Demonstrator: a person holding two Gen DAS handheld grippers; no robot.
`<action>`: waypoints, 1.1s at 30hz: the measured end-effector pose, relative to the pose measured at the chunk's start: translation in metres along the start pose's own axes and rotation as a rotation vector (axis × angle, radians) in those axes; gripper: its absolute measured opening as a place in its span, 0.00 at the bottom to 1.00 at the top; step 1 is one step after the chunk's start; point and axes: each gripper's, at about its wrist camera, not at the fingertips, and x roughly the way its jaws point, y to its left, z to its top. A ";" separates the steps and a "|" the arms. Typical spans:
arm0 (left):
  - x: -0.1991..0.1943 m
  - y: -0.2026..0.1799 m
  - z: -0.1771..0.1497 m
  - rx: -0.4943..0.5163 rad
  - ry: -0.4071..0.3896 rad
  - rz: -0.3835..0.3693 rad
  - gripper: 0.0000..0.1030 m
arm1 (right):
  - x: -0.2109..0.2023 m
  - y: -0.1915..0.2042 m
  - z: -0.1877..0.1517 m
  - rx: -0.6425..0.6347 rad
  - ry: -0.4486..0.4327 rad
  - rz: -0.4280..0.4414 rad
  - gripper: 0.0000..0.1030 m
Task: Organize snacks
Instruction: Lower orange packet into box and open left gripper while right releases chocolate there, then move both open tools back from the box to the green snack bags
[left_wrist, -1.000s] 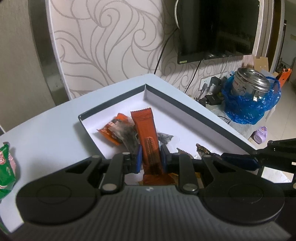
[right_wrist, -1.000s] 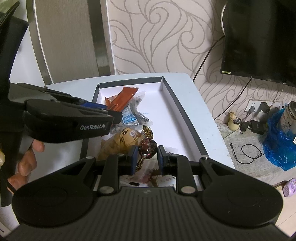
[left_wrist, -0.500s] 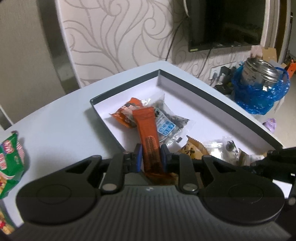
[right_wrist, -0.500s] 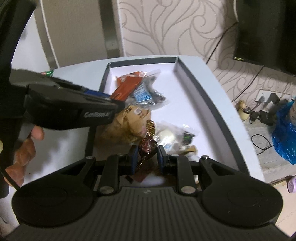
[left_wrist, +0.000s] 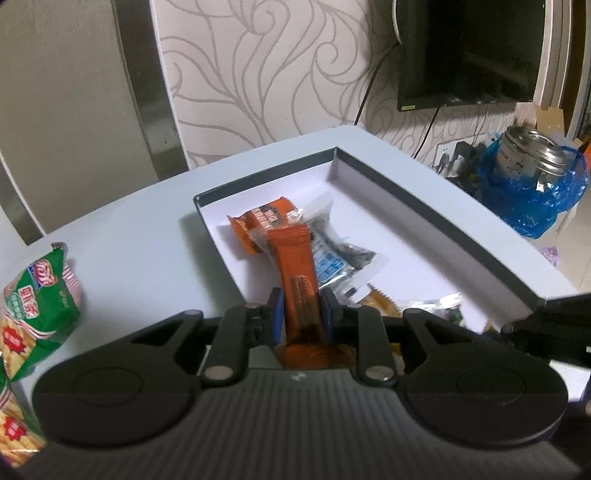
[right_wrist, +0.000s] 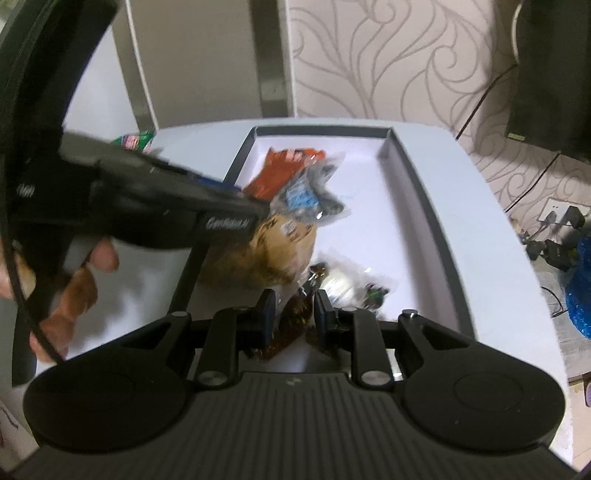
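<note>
A shallow box (left_wrist: 436, 218) with a dark rim and white floor lies on the pale table and holds several snack packets. My left gripper (left_wrist: 301, 308) is shut on an orange snack bar (left_wrist: 295, 266), which points out over the box's near-left part. My right gripper (right_wrist: 291, 306) is shut on a dark brown wrapped candy (right_wrist: 295, 317) above the box's near end. Inside the box lie an orange packet (left_wrist: 258, 221), a clear packet with a blue label (left_wrist: 332, 258) and a tan packet (right_wrist: 273, 247). The left gripper's body (right_wrist: 166, 206) crosses the right wrist view.
Green and red cracker bags (left_wrist: 33, 306) lie on the table left of the box. A metal pot in a blue plastic bag (left_wrist: 532, 173) sits off the table to the right. A dark screen (left_wrist: 465, 51) hangs on the patterned wall. A hand (right_wrist: 74, 280) grips the left handle.
Both grippers have drawn back toward the near end of the box, each keeping its snack. The green cracker bags have come further into the left wrist view.
</note>
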 end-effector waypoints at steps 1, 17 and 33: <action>-0.002 -0.001 0.001 0.001 -0.005 -0.006 0.25 | -0.003 -0.002 0.002 0.003 -0.007 -0.007 0.26; -0.015 -0.008 0.006 0.011 -0.040 0.004 0.36 | -0.017 -0.012 0.008 0.037 -0.046 -0.044 0.26; -0.028 0.002 0.006 0.033 -0.042 -0.036 0.50 | -0.027 0.006 0.011 0.098 -0.056 -0.111 0.50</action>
